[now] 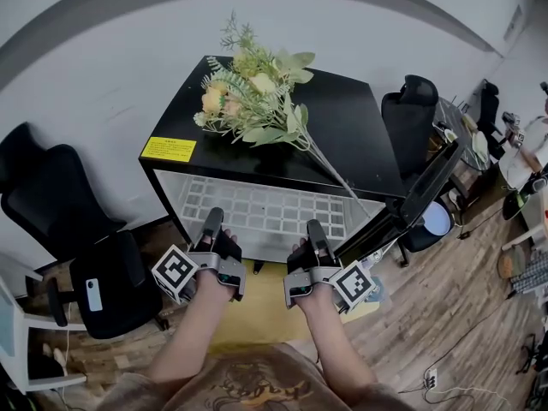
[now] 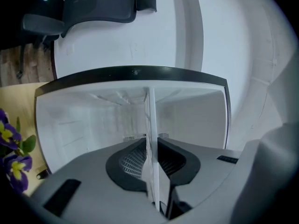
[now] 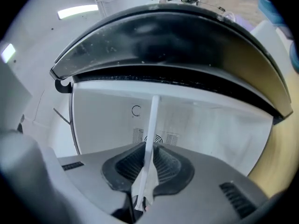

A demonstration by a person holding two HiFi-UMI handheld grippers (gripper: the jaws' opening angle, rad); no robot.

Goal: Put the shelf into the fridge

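Shelf [image 1: 265,211], a white grid panel, was pinched at its near edge by both tongs; the left gripper [image 1: 212,222] had its jaws closed onto the thin edge, which ran straight between the dark ribbed pads [image 2: 131,160] in the left gripper view; the right gripper [image 1: 315,230] clamped the same edge further along, its jaws likewise narrowed to the panel's thickness. Each gripper was turned on its side, one jaw above the shelf and one below, with the marker cubes facing outward. Two bare forearms reached forward, roughly parallel, each hand [image 1: 224,251] wrapped around its gripper's handle, wrists level. The shelf lay flat in the open front of the fridge [image 1: 351,127], a low black cabinet with a white interior; how far in it sat could not be told. The door [image 1: 426,187] stood swung open to the right; a bunch of flowers [image 1: 255,92] lay on the fridge's top, near a yellow label [image 1: 169,149]; a yellow mat [image 1: 257,311] lay on the floor below the hands.
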